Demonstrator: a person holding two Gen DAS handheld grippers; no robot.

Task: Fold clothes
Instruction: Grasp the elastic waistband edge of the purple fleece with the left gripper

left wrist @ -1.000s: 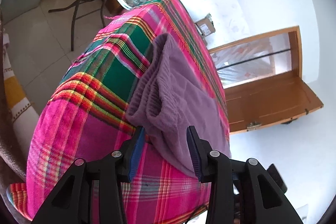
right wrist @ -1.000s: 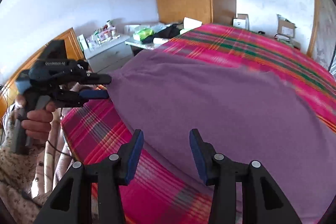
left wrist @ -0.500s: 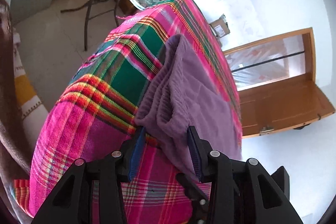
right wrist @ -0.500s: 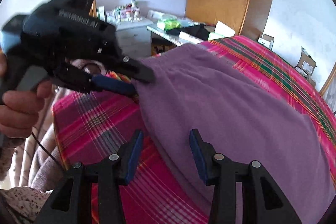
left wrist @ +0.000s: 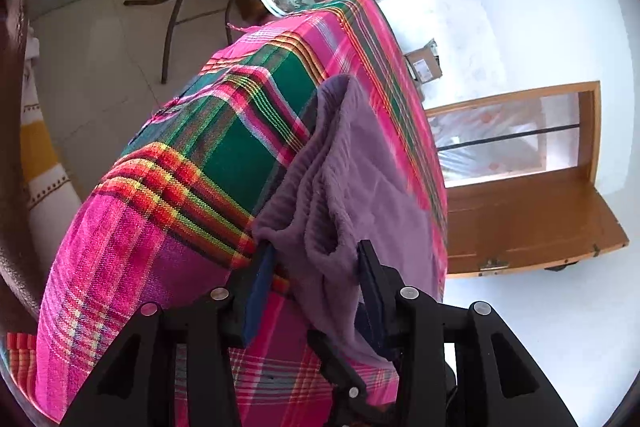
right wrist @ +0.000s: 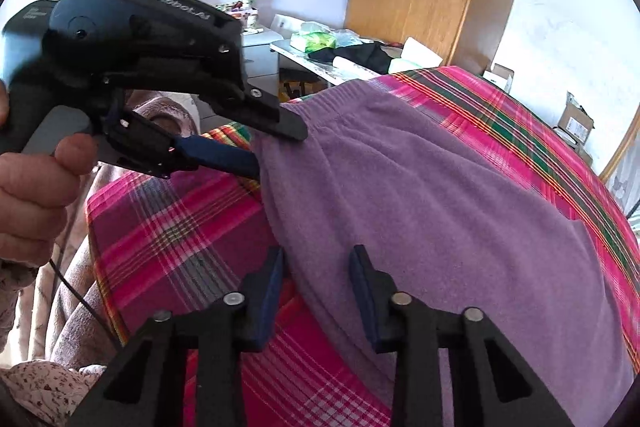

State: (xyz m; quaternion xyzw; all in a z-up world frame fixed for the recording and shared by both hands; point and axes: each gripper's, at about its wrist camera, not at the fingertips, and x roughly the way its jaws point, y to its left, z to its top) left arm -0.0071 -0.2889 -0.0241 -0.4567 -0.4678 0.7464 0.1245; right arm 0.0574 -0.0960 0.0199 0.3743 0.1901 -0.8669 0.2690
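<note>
Left gripper [left wrist: 316,281] parted around purple garment [right wrist: 440,211] corner; right gripper [right wrist: 316,287] closing astride its edge, plaid bedcover [left wrist: 168,251]

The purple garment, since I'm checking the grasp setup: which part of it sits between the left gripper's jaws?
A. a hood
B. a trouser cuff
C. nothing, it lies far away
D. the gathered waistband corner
D: the purple garment has its ribbed, gathered waistband corner between the left gripper jaws.

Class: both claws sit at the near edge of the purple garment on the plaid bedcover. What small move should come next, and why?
Probably let the right claw finish closing on the purple garment: its jaws are closing with the garment's near edge between them. The left claw straddles the waistband corner, so it would likely pinch next, before any lift or fold.
</note>
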